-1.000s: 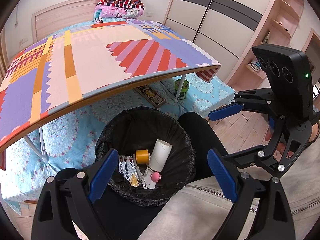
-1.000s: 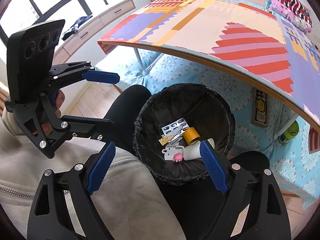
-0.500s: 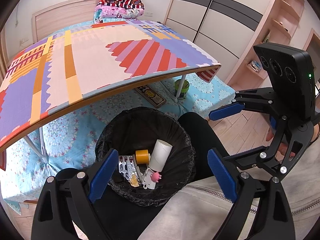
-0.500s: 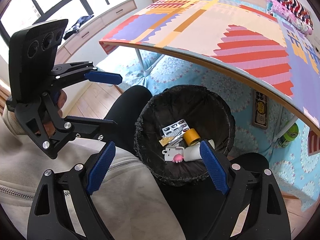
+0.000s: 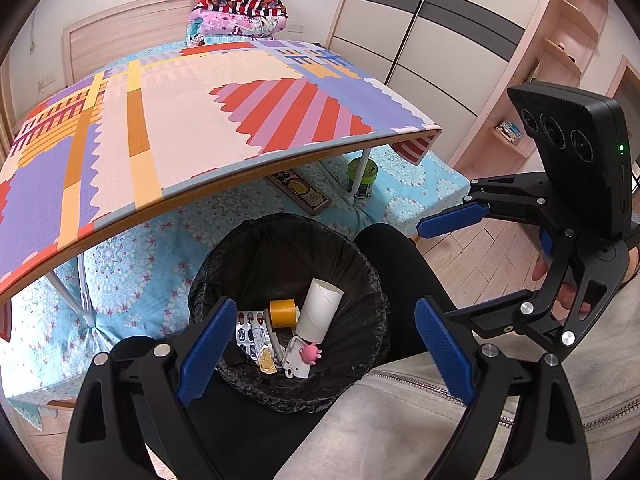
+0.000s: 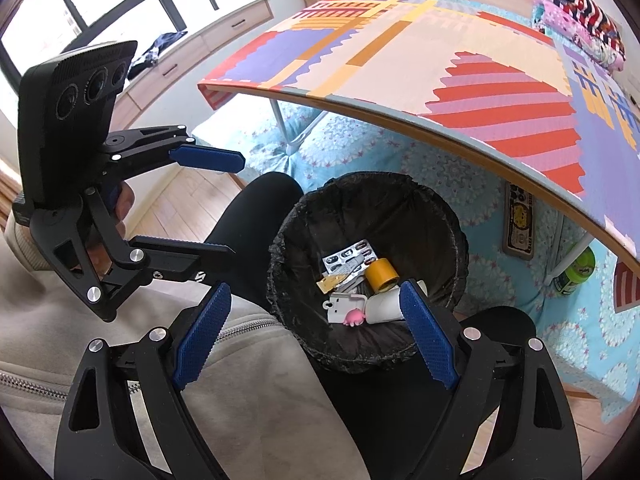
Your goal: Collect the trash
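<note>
Still, both claws hang released above the trash bin point(image 5: 288, 384); since before, only the right claw point(image 5: 460, 260) drifted slightly, left claw point(image 5: 320, 352) unmoved.

A folding counter point(image 5: 168, 120) with a colourful patterned top stands on a bed point(image 5: 412, 184). Beneath its right edge lie a green jar point(image 5: 362, 178) and a flat printed box point(image 5: 304, 192).
</note>
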Demonstrator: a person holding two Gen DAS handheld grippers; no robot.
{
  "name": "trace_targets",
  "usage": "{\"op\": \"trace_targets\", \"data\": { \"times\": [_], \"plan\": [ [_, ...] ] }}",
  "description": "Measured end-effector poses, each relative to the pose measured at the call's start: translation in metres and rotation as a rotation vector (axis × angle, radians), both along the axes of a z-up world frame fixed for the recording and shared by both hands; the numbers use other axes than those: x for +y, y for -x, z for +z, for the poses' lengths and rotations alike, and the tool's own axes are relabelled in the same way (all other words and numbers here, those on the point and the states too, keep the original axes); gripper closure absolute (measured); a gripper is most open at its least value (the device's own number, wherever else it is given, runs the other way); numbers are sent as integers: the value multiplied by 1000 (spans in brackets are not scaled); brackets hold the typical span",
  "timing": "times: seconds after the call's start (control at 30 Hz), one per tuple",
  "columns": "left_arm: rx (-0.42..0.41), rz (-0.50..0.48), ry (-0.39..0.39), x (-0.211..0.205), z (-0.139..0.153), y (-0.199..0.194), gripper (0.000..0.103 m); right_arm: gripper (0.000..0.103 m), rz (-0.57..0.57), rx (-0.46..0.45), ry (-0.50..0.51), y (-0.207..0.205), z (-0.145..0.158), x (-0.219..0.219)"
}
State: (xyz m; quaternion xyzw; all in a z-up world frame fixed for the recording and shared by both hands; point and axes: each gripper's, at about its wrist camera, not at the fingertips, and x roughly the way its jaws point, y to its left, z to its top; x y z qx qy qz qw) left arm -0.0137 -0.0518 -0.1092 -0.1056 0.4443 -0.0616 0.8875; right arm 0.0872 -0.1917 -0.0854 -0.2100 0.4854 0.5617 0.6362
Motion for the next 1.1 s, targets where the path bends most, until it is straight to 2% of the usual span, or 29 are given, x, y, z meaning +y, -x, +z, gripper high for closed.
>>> {"op": "trace_targets", "data": {
  "times": [1.1],
  "plan": [
    [-6,-8,3,-1,3,-3,15,17,6,-27,0,1,4,2]
  ]
}}
